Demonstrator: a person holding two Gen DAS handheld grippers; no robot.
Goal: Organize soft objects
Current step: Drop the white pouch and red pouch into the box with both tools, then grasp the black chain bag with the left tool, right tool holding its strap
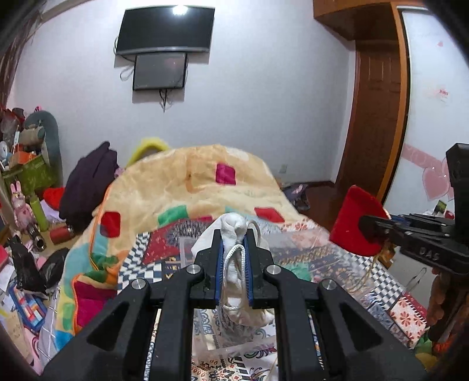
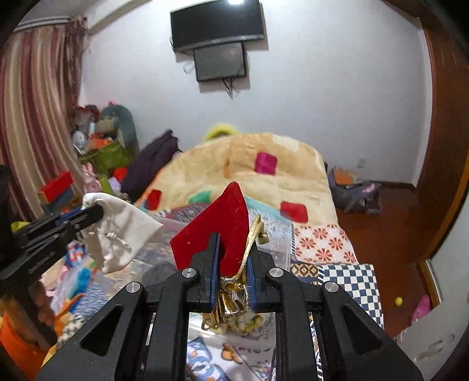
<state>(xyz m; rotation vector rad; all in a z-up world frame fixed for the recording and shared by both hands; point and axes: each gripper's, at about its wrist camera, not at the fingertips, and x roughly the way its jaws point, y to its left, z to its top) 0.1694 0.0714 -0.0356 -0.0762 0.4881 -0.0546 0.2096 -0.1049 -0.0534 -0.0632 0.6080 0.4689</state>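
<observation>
Over the bed (image 1: 337,258), both grippers hang in the air with a pouch each. Biggest thing in view is the beige blanket (image 1: 181,187) with coloured squares, heaped at 12 o'clock in both views, patchwork sheet in front of it. On the wall up top are a TV (image 1: 165,27) and a smaller screen (image 1: 159,71) right under it.

The left gripper (image 1: 233,258) has its jaws clamped on a white pouch (image 1: 234,231), drawstring bunched between the pads; in the right view it hangs at 9 o'clock. The right gripper (image 2: 233,258) is squeezed tight on a red pouch (image 2: 217,228) with a gold cord (image 2: 252,237), sticking up toward 12; it shows at 3 o'clock in the left view.
</observation>
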